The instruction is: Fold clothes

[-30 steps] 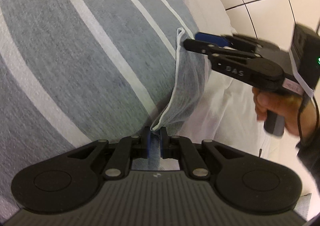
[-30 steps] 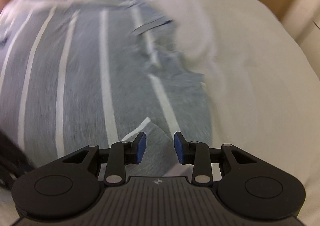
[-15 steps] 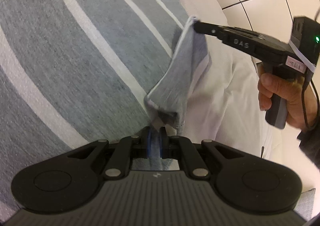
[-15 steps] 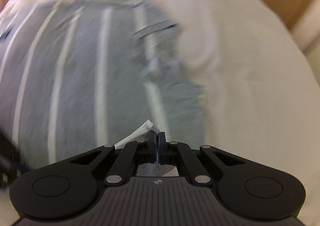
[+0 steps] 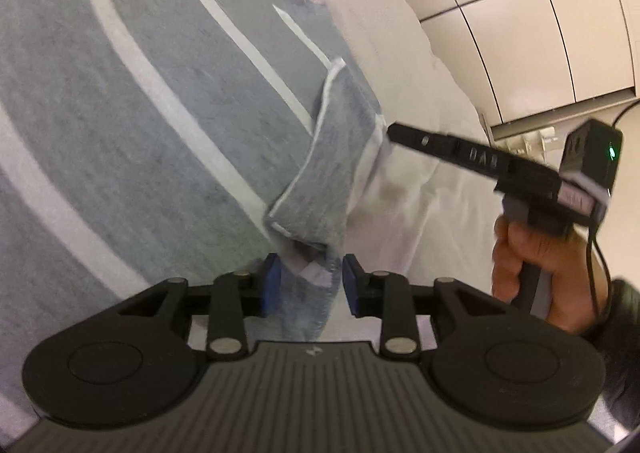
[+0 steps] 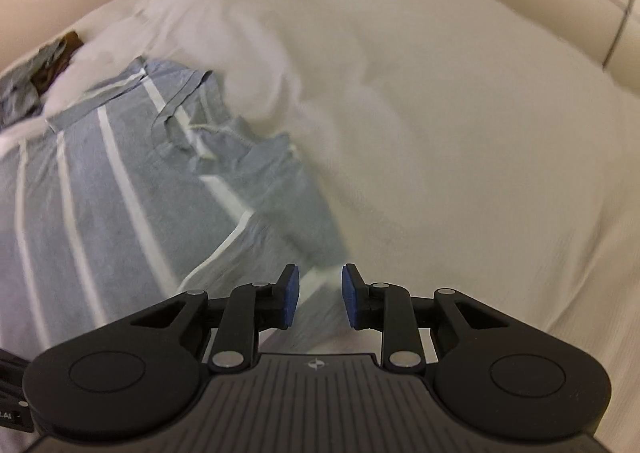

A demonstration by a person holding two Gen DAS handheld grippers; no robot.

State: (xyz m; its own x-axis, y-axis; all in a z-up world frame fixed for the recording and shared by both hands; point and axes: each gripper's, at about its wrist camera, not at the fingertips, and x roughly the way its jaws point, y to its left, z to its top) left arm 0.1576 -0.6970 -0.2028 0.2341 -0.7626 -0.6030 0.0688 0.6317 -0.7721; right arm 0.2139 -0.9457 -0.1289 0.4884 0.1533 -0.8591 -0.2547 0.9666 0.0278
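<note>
A grey-blue garment with white stripes (image 5: 140, 113) lies spread on a white bed sheet (image 5: 420, 65). Its side edge is turned over into a narrow flap (image 5: 336, 157). My left gripper (image 5: 310, 285) is open, and the flap's near end lies loose between its blue pads (image 5: 272, 285). In the left wrist view, the right gripper (image 5: 394, 131), held in a hand (image 5: 532, 249), has its tip at the flap's far end. The right wrist view shows my right gripper (image 6: 319, 295) open over the garment's (image 6: 120, 193) edge, nothing pinched.
The white bed sheet (image 6: 440, 133) stretches wide to the right of the garment. Crumpled grey clothes (image 6: 20, 93) sit at the far left corner. Panelled wall (image 5: 520, 13) rises beyond the bed. A cable hangs from the right gripper's handle.
Half a second ago both grippers were shut on the garment's lifted edge. Both have opened now, and the edge has dropped as a folded flap.
</note>
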